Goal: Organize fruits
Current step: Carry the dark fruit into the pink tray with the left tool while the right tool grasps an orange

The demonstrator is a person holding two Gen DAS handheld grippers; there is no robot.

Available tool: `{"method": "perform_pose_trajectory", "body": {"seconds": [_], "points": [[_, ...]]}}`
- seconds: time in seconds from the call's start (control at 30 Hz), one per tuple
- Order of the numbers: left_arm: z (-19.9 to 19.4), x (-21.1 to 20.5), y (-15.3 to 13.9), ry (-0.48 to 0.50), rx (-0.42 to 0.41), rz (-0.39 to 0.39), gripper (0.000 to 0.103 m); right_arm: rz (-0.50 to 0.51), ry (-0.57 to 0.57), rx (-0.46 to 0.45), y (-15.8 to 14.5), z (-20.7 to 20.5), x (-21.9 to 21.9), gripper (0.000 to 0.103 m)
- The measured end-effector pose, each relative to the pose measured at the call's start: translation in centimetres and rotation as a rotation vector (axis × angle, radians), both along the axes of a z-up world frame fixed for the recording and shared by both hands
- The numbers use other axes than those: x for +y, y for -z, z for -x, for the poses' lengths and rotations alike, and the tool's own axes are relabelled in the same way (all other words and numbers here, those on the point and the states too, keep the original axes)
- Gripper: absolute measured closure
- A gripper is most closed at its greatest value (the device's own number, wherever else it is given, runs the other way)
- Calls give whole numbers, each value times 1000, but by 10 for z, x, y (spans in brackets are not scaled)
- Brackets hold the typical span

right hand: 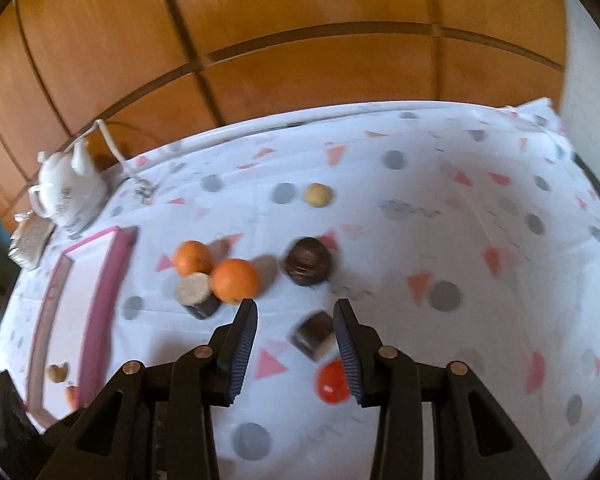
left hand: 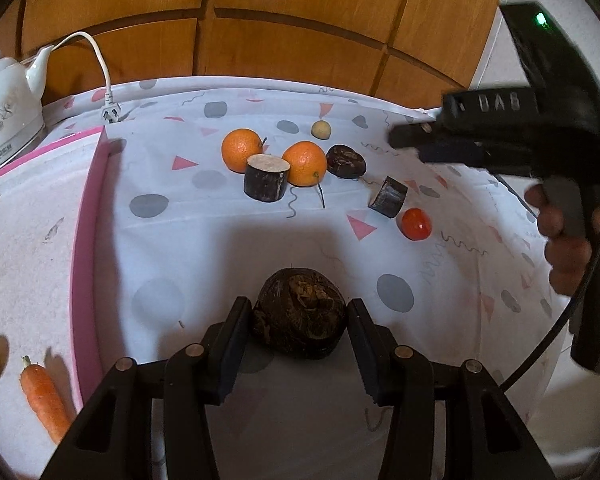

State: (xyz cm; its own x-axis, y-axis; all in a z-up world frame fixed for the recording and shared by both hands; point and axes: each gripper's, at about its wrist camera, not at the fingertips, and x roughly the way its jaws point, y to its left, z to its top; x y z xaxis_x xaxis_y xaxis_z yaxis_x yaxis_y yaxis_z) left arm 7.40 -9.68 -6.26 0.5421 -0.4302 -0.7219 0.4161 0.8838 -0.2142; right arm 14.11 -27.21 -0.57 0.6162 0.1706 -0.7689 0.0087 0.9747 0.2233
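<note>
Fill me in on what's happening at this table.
A person is sorting produce with two handheld grippers. The left gripper brackets a dark round water chestnut on the tablecloth, jaws beside it, contact unclear. The right gripper hangs open above a dark cut piece and a tomato. Two oranges remain out; a carrot lies in the pink tray.
</note>
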Motion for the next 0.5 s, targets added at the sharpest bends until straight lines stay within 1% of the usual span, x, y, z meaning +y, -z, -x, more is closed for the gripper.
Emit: {"method": "perform_pose_trajectory", "body": {"seconds": [0.1,0.17,0.23,0.37,0.47,0.5], "points": [[1,0,0,4,-8,3,53,-3,-113,12,1,-8,19,63],[1,1,1,6,-10,9,53,-1,-148,27,6,-16,29,63],[1,2,0,8,-9,15,53,-8,-161,52,13,-28,37,63],[0,2,0,9,-9,21,53,-38,-147,79,25,-45,43,63],[1,1,1,11,-14,19,53,-37,-133,102,35,-56,46,63],[1,1,1,11,-15,19,53,-23,-127,96,35,-58,47,63]]}}
